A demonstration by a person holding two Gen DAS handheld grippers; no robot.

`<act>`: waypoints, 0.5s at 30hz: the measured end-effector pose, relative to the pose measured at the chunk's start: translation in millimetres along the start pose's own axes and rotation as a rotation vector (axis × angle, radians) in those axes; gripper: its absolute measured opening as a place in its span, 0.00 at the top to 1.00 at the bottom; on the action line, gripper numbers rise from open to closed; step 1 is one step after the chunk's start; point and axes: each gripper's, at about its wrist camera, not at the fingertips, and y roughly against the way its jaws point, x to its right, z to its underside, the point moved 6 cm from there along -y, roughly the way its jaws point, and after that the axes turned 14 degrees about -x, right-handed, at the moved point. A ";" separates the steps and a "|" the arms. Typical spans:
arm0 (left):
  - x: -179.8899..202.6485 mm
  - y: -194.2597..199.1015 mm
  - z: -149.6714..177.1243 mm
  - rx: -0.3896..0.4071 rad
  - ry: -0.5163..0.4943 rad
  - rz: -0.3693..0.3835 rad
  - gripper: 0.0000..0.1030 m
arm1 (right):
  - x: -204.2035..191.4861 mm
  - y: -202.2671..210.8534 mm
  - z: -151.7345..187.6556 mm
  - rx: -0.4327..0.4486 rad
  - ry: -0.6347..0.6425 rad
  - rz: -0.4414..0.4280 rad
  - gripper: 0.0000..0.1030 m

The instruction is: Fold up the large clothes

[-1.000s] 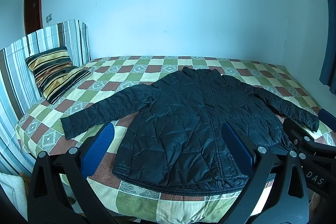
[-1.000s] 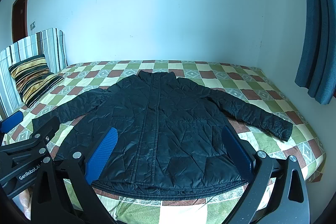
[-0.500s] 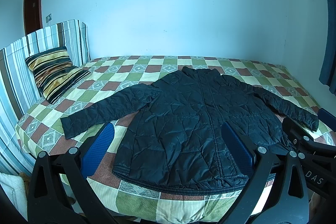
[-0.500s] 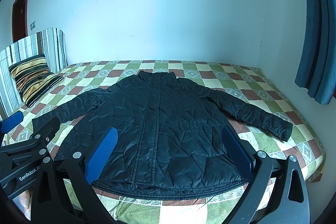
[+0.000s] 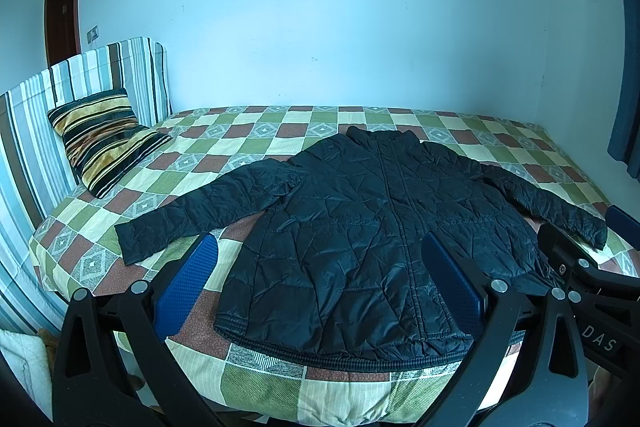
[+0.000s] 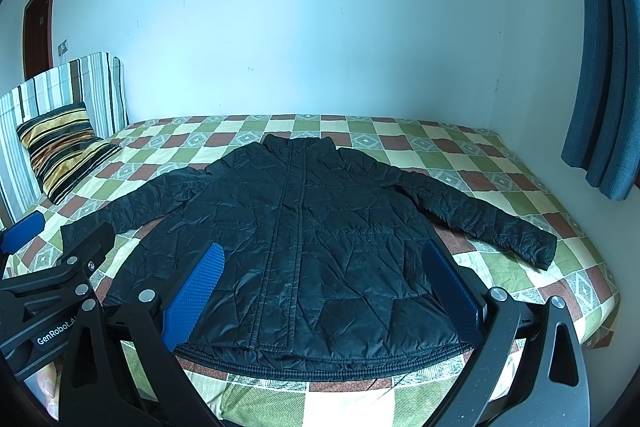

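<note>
A black quilted jacket (image 5: 360,227) lies flat and face up on the checked bed (image 5: 280,131), sleeves spread to both sides, hem toward me. It also shows in the right wrist view (image 6: 312,227). My left gripper (image 5: 320,279) is open and empty, held above the bed's near edge before the hem. My right gripper (image 6: 320,287) is open and empty, also before the hem. Each gripper shows at the edge of the other's view.
A striped pillow (image 5: 100,139) leans on the striped headboard (image 5: 80,75) at the left. A blue curtain (image 6: 600,67) hangs at the right. A door (image 5: 62,11) stands at the far left. The wall runs behind the bed.
</note>
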 end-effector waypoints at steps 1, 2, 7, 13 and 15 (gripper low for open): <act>0.0 0.0 0.0 0.000 0.000 0.000 0.02 | 0.4 -0.4 0.4 0.000 0.001 0.000 0.05; 0.2 0.4 -0.3 -0.001 0.000 -0.001 0.02 | 0.4 -0.5 0.5 0.000 0.001 0.000 0.05; -0.3 -0.1 0.2 -0.001 0.000 0.000 0.02 | 0.3 -1.7 1.4 -0.004 0.002 -0.002 0.05; 0.5 -10.1 10.6 -0.011 -0.006 -0.004 0.02 | 0.6 -9.9 0.3 -0.012 0.004 -0.004 0.05; 0.3 -16.7 11.5 -0.022 -0.004 -0.008 0.02 | 3.0 -18.1 -0.7 -0.025 0.002 -0.005 0.05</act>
